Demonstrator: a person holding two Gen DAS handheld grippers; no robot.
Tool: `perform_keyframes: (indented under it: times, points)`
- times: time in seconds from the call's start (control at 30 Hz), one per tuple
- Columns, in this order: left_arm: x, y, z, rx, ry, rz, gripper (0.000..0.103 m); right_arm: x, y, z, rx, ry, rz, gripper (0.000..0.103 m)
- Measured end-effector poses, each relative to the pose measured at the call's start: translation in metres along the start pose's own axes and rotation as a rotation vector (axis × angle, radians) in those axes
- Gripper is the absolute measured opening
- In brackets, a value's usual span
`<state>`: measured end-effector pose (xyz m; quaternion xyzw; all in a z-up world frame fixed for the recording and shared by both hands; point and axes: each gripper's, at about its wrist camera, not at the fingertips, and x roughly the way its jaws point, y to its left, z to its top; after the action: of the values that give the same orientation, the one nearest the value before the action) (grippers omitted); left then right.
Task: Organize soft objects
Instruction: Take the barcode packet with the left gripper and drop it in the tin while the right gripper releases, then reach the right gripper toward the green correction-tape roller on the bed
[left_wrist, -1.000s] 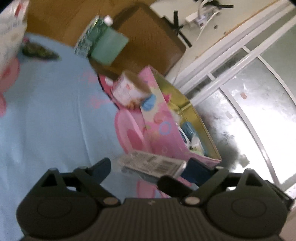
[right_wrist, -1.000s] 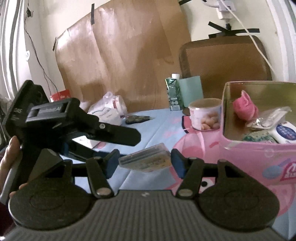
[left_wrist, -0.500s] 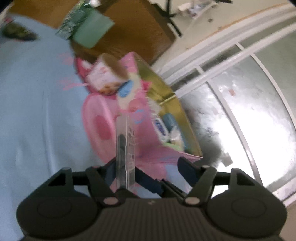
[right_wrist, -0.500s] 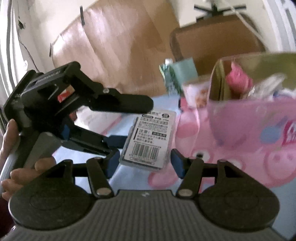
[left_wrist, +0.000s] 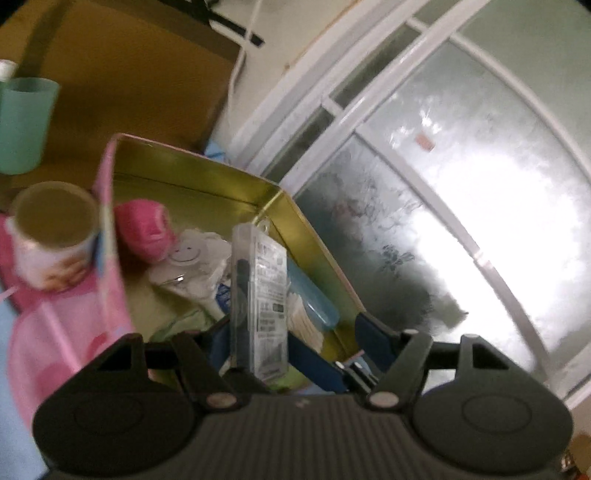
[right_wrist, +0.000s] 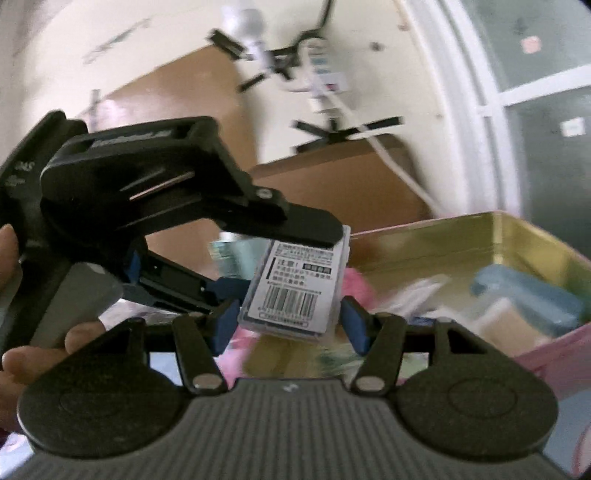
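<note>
Clear plastic pack (left_wrist: 264, 295), light, stiff, slick; left hand-held gripper (left_wrist: 258, 332) clamps its flat faces, edge-up over the tin (left_wrist: 317, 240). Right hand-held gripper (right_wrist: 290, 319) open, w/ nothing gripped.

There is one clear pack (left_wrist: 264, 295) with a bar code, seen from both views. There is one tin (left_wrist: 207, 184), gold inside and pink outside. In the tin there is one pink soft thing (left_wrist: 142, 229) at 10 o'clock, one white smiley thing (left_wrist: 186, 253) in the middle, and one blue case (left_wrist: 314, 299) at 4 o'clock. There is one tube (left_wrist: 218, 291) too, partly hidden. Other bits in the tin are too blurry to count. Outside the tin, at 9 o'clock, there is one round tub (left_wrist: 51, 236). At 10 o'clock there is one green cup (left_wrist: 24, 125). There are two grippers: the left gripper (right_wrist: 295, 254) and the right gripper (right_wrist: 288, 323). One hand (right_wrist: 22, 350) shows.
</note>
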<state>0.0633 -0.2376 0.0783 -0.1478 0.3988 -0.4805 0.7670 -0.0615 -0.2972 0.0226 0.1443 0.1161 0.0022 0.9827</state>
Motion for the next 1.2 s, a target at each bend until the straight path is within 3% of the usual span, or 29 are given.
perform_keyframes:
  times: [0.17,0.3,0.43,0.63,0.77,0.9,1.0,1.07,1.2]
  points:
    - [0.050,-0.003,0.009,0.007,0.035,0.060,0.080,0.019,-0.028,0.000,-0.040,0.001,-0.156,0.063]
    - [0.051,-0.003,0.011,0.018,0.008,0.088,0.080,0.039,-0.053,0.003,-0.073,0.001,-0.319,0.064]
    - [0.025,-0.003,0.003,0.056,-0.026,0.099,0.080,0.029,-0.071,0.006,0.006,-0.022,-0.333,0.064]
    - [-0.025,0.013,-0.014,0.053,-0.085,0.095,0.080,0.012,-0.050,0.008,0.003,-0.046,-0.317,0.064]
    - [-0.077,0.044,-0.040,0.029,-0.149,0.142,0.084,0.008,-0.023,0.016,-0.014,-0.051,-0.220,0.063]
    - [-0.123,0.100,-0.071,-0.032,-0.181,0.262,0.084,0.018,0.021,0.021,-0.067,-0.009,-0.040,0.062]
    - [-0.156,0.143,-0.092,-0.116,-0.207,0.348,0.084,0.040,0.058,0.017,-0.117,0.078,0.108,0.060]
    - [-0.174,0.161,-0.102,-0.146,-0.235,0.367,0.083,0.065,0.086,0.013,-0.165,0.156,0.180,0.058]
    - [-0.198,0.163,-0.113,-0.066,-0.295,0.403,0.083,0.130,0.142,0.018,-0.301,0.271,0.302,0.058]
